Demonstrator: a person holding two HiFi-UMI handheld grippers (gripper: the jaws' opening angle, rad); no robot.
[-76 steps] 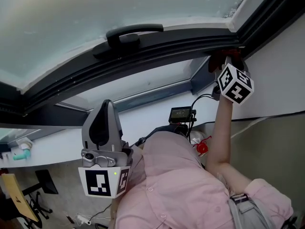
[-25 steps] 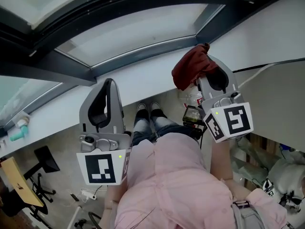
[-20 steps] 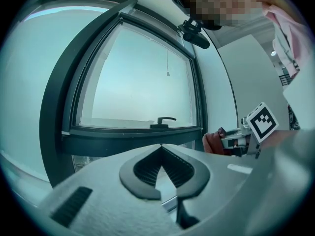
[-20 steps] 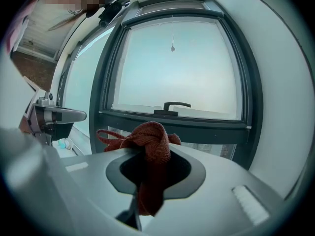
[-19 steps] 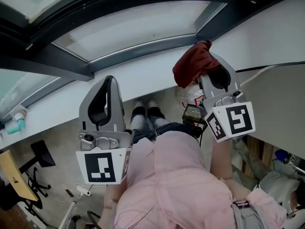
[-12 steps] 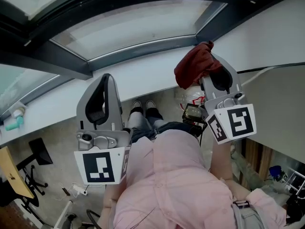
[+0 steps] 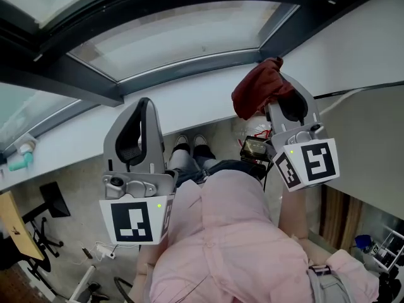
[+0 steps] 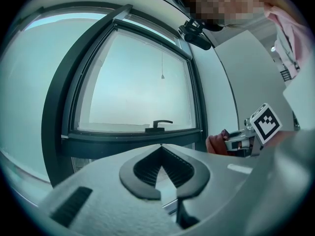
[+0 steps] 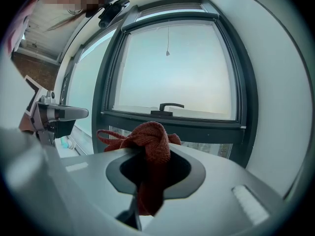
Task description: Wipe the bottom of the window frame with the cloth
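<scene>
The right gripper (image 9: 147, 155) pinches a bunched red cloth (image 9: 147, 136) in its jaws, in the air short of the window frame (image 9: 173, 118). The left gripper (image 8: 161, 149) has its jaws pressed together on nothing. This looks like the approach: next, press the cloth to the bottom rail and draw it along.

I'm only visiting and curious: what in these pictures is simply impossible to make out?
- Head view: the window handle is cut off by the top edge.
- Head view: the teal thing on the sill is too small and too near the left edge to identify.
- Head view: the black device is partly behind the right gripper, and its screen is too small to read.
- Both gripper views: the person's face is covered by mosaic.
- All views: any dirt on the window frame is too far off to see.
</scene>
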